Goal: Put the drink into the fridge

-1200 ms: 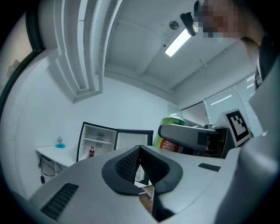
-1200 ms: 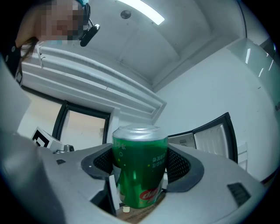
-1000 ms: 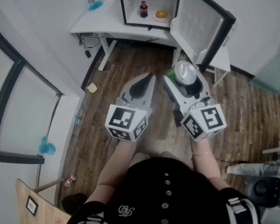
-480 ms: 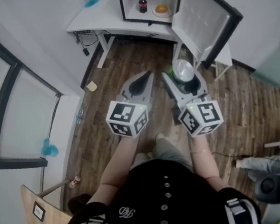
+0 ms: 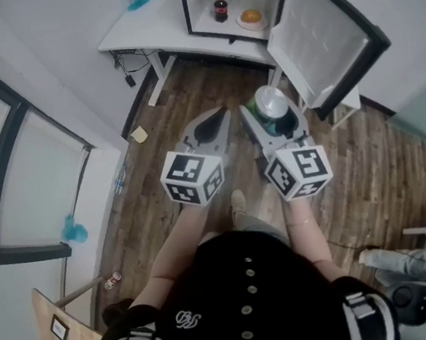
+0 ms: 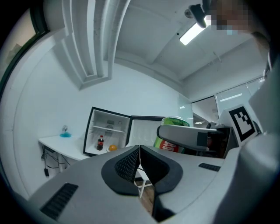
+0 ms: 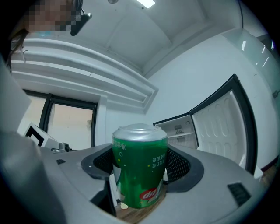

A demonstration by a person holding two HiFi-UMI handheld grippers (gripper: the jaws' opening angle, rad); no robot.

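Observation:
A green drink can (image 5: pixel 273 109) (image 7: pixel 140 169) with a silver top stands upright between the jaws of my right gripper (image 5: pixel 270 118) (image 7: pixel 141 173), which is shut on it. It also shows at the right of the left gripper view as the green can (image 6: pixel 171 133). My left gripper (image 5: pixel 210 131) (image 6: pixel 139 169) is shut with nothing in it, level with the right one. Ahead, a small fridge (image 5: pixel 200 5) (image 6: pixel 107 136) sits on a white table (image 5: pixel 146 29) with its door (image 5: pixel 326 39) swung open to the right. Inside are a dark cola bottle (image 5: pixel 219 8) (image 6: pixel 100 143) and an orange item on a plate (image 5: pixel 252 17).
Wooden floor (image 5: pixel 189 99) lies between me and the table. A blue object (image 5: pixel 139 2) rests on the table's left part. A window wall (image 5: pixel 21 173) runs along the left. A white stool (image 5: pixel 347 101) stands below the fridge door; cables (image 5: pixel 129 68) hang under the table.
Both grippers, with the can, have moved forward toward the fridge, which sits nearer in the head view. The jaws are as before.

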